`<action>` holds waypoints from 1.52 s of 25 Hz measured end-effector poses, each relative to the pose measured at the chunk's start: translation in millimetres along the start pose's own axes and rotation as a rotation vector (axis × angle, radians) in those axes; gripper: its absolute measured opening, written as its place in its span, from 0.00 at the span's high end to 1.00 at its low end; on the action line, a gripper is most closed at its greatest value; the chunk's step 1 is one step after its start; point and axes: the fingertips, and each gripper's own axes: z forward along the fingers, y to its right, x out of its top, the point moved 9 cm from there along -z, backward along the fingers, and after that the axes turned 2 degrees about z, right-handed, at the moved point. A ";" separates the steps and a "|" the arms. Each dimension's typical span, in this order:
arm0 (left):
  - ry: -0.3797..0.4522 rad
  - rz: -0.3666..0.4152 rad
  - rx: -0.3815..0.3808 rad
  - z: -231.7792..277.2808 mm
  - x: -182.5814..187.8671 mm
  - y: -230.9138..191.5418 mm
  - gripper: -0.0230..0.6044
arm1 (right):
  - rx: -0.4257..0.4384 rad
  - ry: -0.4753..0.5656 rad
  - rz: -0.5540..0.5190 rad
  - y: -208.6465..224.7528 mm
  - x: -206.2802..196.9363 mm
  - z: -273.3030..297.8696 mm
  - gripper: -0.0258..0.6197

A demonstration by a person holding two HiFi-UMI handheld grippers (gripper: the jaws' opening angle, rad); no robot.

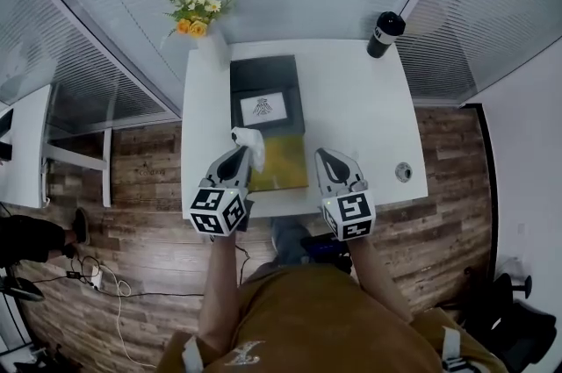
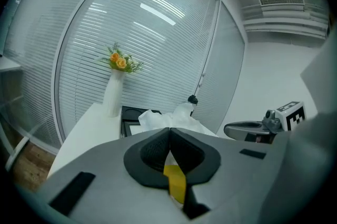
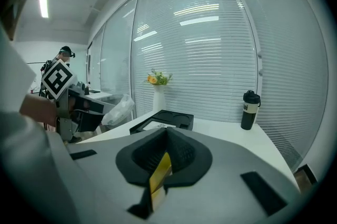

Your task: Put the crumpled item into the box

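A crumpled white item (image 1: 249, 140) sticks out past the tips of my left gripper (image 1: 237, 154), which is shut on it above the table's near left part. In the left gripper view the white crumple (image 2: 169, 119) bulges just beyond the closed jaws of the left gripper (image 2: 169, 131). A black box (image 1: 266, 95) with a white card inside lies further back, and a yellow panel (image 1: 283, 159) adjoins its near side. My right gripper (image 1: 327, 158) is shut and holds nothing, to the right of the yellow panel. The right gripper view shows the black box (image 3: 164, 118) ahead of the closed right gripper (image 3: 166, 132).
The white table (image 1: 360, 121) carries a white vase with yellow flowers (image 1: 198, 16) at its back left corner and a black bottle (image 1: 384, 34) at its back right. A small round fitting (image 1: 403, 172) sits near the right edge. Window blinds stand behind; wood floor lies around.
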 end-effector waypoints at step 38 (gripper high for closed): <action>-0.524 0.161 -0.022 80.6 -84.0 3.2 0.92 | 0.077 -0.210 0.074 29.1 -70.3 62.9 0.94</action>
